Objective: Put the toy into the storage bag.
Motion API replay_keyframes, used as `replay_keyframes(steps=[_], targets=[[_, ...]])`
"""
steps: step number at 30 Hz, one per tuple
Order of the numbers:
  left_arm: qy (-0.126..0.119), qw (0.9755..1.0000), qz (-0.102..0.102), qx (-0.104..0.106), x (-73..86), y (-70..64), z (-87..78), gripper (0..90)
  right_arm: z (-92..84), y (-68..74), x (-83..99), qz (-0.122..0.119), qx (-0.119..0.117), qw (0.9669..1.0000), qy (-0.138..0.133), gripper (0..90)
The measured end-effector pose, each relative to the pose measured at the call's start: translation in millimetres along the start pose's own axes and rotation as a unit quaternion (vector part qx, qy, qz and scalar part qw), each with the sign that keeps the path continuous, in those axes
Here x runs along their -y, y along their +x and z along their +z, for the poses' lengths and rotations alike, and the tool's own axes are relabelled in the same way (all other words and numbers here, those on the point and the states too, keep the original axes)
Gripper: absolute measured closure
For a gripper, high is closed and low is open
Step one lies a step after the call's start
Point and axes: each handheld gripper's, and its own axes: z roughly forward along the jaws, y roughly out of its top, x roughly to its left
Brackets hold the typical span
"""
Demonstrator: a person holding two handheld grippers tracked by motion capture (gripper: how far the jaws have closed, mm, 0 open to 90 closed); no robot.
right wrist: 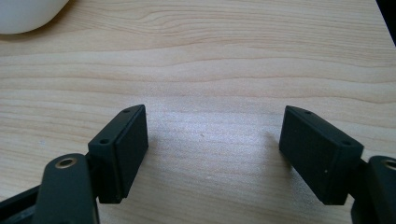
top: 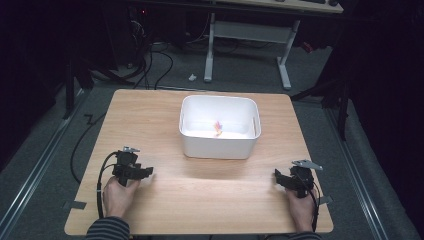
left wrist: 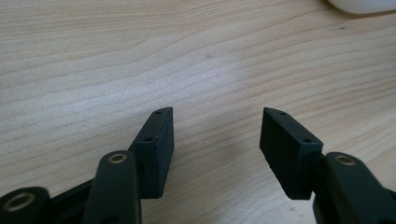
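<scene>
A white bin (top: 219, 148) stands at the middle of the wooden table (top: 200, 195), with small pink and orange bits (top: 218, 127) lying inside it. My left gripper (top: 148, 171) rests low over the table's near left part, held by a hand. In the left gripper view its jaws (left wrist: 216, 128) stand apart over bare wood with nothing between them. My right gripper (top: 276, 175) sits at the near right, also held by a hand. Seen from the right gripper view, the right gripper (right wrist: 212, 123) is open wide over bare wood.
The bin's corner (left wrist: 362, 5) shows at the top right of the left gripper view and its corner (right wrist: 25, 14) at the top left of the right gripper view. Beyond the table a white-legged desk (top: 250, 37) and floor cables (top: 150, 60) stand.
</scene>
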Motion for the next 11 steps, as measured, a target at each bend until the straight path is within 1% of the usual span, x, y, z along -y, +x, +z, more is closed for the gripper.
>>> replay_keyframes(steps=[1,4,5,7,9,10,11], targets=[[-0.010,0.9999,0.004,-0.003,2.0,0.0,1.1,43.7,0.0,0.0,0.0,0.000,0.000,1.0000,0.000,23.8],[-0.030,0.9995,0.008,-0.009,5.8,-0.5,2.4,42.5,0.0,0.0,0.0,0.000,0.000,1.0000,0.000,23.8],[-0.043,0.9989,0.011,-0.012,8.0,-1.0,3.9,41.5,0.0,0.0,0.0,0.000,0.000,1.0000,0.000,23.8],[-0.065,0.9973,0.024,-0.027,12.2,-3.4,6.8,38.8,0.2,0.1,0.0,0.000,-0.001,1.0000,-0.001,23.8],[-0.081,0.9942,0.047,-0.053,16.0,-7.5,10.5,38.8,0.3,0.1,0.0,0.000,-0.001,1.0000,-0.002,23.8],[-0.088,0.9926,0.054,-0.063,17.4,-9.8,12.4,38.7,0.2,0.1,0.0,0.000,-0.001,1.0000,-0.001,23.8],[-0.096,0.9920,0.054,-0.062,18.4,-10.4,14.0,36.9,0.1,0.1,0.0,0.000,0.000,1.0000,0.000,23.7]])
